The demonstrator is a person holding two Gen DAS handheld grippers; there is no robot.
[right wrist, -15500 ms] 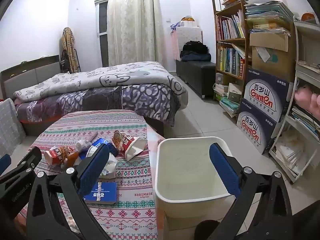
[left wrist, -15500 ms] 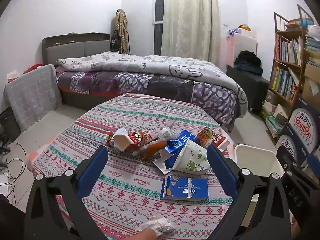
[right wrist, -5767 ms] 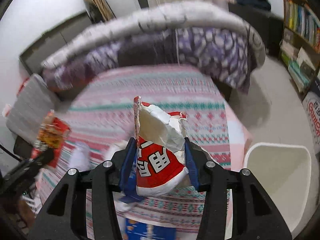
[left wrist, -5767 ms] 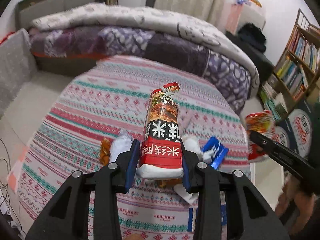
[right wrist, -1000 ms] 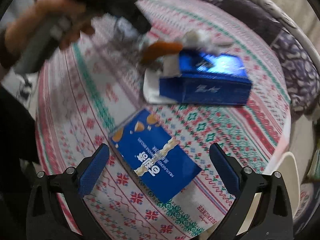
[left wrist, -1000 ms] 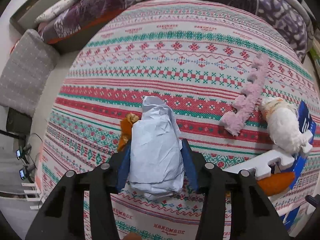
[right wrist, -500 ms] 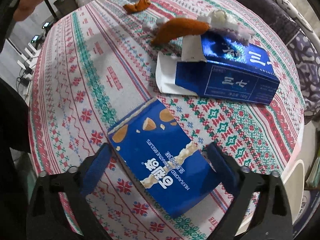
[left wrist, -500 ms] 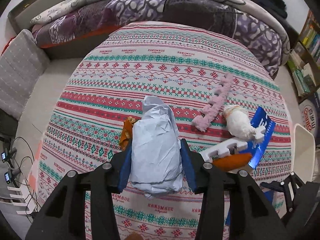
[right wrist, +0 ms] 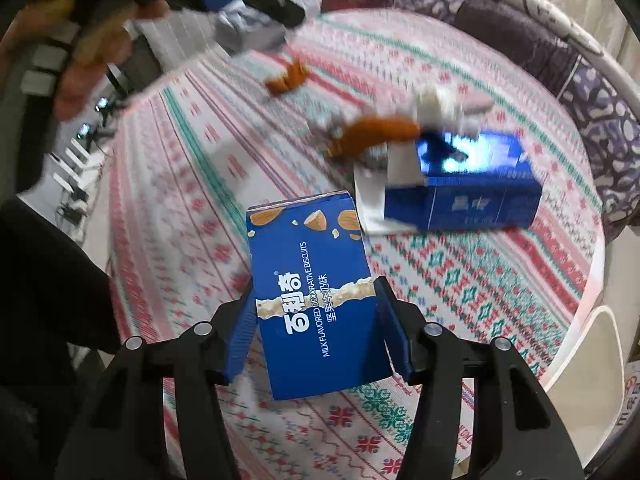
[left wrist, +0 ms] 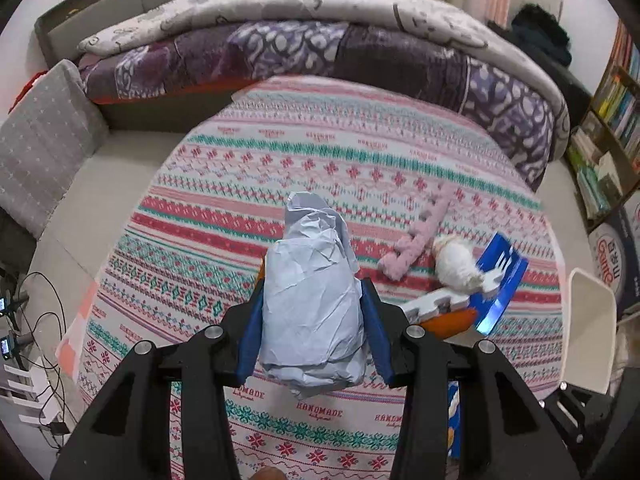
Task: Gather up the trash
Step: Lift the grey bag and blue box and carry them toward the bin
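left claw (left wrist: 312, 332): clenched on crumpled grey paper wad (left wrist: 312, 300), blue pads pressed to both its sides, wad lifted clear of the counter
counter (left wrist: 360, 168): round, covered by patterned red/green/pink cloth
orange peel scrap (right wrist: 288, 76): lies on the cloth, far left part of the litter, right wrist view
pink foam strip (left wrist: 420, 236): flat on the cloth, right of the wad
white crumpled tissue (left wrist: 456, 260): just beside the strip, touching blue carton (left wrist: 500, 280)
white foam piece (left wrist: 436, 304): lies on top of an orange wrapper (left wrist: 448, 320), next to the carton
right claw (right wrist: 316, 332): jaws closing, blue biscuit box (right wrist: 312, 292) sits between the pads; pads at the box edges, contact looks made, box tilted up
white bin (left wrist: 588, 332): at the counter's right edge, on the floor
bed (left wrist: 320, 40): behind the counter, purple and grey quilts
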